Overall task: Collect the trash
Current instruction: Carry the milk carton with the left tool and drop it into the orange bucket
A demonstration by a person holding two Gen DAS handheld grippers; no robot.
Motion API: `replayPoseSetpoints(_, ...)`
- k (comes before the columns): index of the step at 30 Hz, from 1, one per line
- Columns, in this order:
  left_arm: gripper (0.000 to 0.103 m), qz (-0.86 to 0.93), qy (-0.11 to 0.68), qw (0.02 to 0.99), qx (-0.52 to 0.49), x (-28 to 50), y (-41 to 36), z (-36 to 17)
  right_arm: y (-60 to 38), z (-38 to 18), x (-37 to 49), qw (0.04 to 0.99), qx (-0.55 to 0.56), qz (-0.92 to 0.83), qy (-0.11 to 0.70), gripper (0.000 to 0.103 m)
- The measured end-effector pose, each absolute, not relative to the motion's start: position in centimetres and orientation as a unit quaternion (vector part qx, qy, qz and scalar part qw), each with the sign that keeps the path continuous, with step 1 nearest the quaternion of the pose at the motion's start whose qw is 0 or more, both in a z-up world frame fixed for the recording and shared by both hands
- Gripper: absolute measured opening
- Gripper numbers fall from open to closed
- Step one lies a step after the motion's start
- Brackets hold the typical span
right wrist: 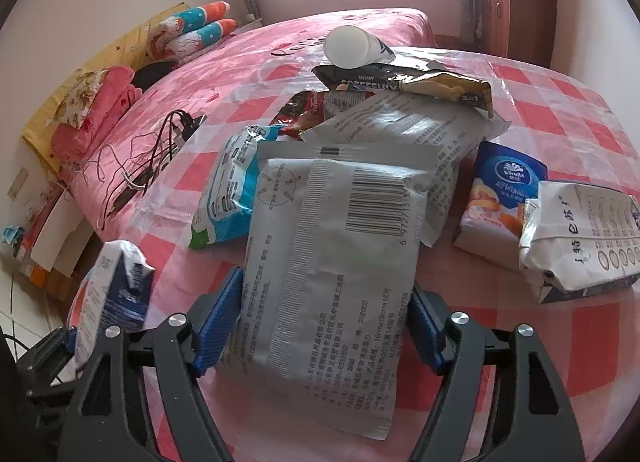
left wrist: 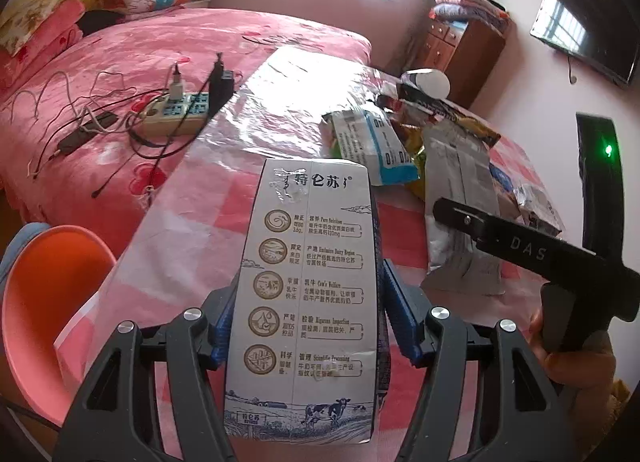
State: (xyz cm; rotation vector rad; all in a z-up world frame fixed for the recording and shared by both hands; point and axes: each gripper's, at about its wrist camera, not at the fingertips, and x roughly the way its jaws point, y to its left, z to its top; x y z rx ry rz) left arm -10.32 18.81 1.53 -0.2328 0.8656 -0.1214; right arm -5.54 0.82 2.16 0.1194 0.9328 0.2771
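My left gripper (left wrist: 306, 322) is shut on a white and blue milk carton (left wrist: 308, 302), held above the checked table (left wrist: 192, 229); the carton also shows at the left edge of the right wrist view (right wrist: 112, 294). My right gripper (right wrist: 324, 326) has its blue pads on both sides of a grey wipes packet (right wrist: 332, 262) with a barcode, which lies on the table; I cannot tell whether they press it. The right gripper's black body (left wrist: 520, 250) shows over the same packet (left wrist: 460, 197) in the left wrist view.
More trash lies on the table: a blue-white wrapper (right wrist: 228, 189), a coffee-mix sachet (right wrist: 408, 85), a white cup (right wrist: 348, 46), a Vinda tissue pack (right wrist: 500, 197) and a crumpled carton (right wrist: 580, 238). A power strip with cables (left wrist: 180, 109) lies on the pink bed. An orange chair (left wrist: 44, 310) stands at left.
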Motion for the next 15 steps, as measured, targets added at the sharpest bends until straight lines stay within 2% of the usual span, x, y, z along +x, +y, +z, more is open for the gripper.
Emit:
replayPoseSetpoints(5,0.064,-0.055,0.407,0.904,-0.121,-11.3,19.4,2.0,0.6,2.5,-6.4,0.887,0.051,0.132,0.439,0.069)
replayPoseSetpoints(15,0.064,-0.015,0.374,0.92,-0.117,-13.3,21.8,3.8,1.8,4.3,-8.5,0.887,0.052,0.153,0.432,0.069)
